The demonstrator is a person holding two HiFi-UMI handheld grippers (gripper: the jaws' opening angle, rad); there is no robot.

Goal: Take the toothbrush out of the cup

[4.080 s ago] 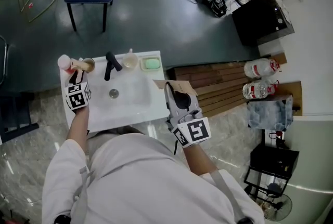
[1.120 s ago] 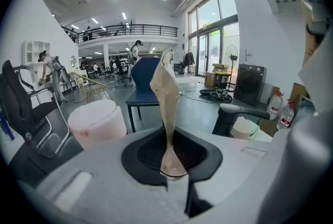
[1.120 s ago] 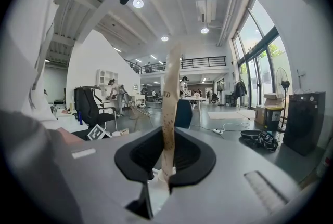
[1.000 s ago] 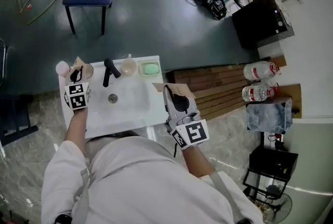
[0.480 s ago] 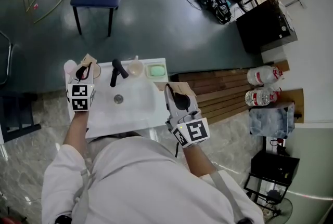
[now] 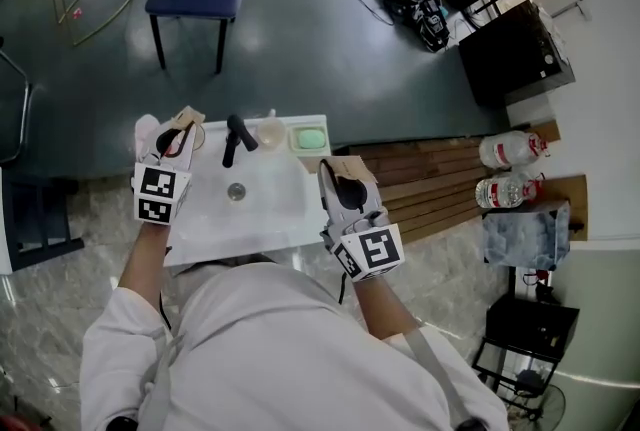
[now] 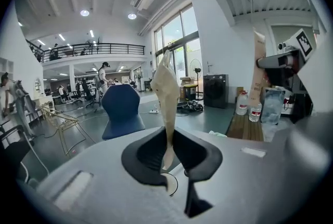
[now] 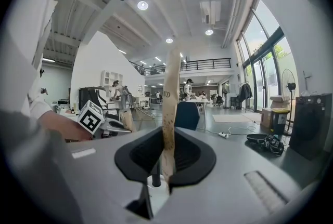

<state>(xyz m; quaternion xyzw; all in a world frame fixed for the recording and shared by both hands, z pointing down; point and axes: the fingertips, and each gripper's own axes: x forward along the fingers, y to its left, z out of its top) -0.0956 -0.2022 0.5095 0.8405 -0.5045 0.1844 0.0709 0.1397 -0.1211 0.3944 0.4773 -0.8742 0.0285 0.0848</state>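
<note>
left gripper (image 7: 169, 141) clamped on an upright tan toothbrush (image 7: 167, 94), held just beside the cup (image 6: 196, 135) at the white sink's (image 6: 270, 211) back left corner; right gripper (image 8: 167, 165) clamped on a tan printed paper strip (image 8: 169, 108) off the sink's right edge.

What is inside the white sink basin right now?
Only the round drain shows in the sink, near the black faucet. The left gripper covers the basin's left edge.

left gripper (image 6: 172, 141), arm stretched forward, pinches a tan piece (image 7: 167, 93). right gripper (image 6: 343, 187), nearer the body, pinches a tan strip (image 8: 169, 114).
</note>
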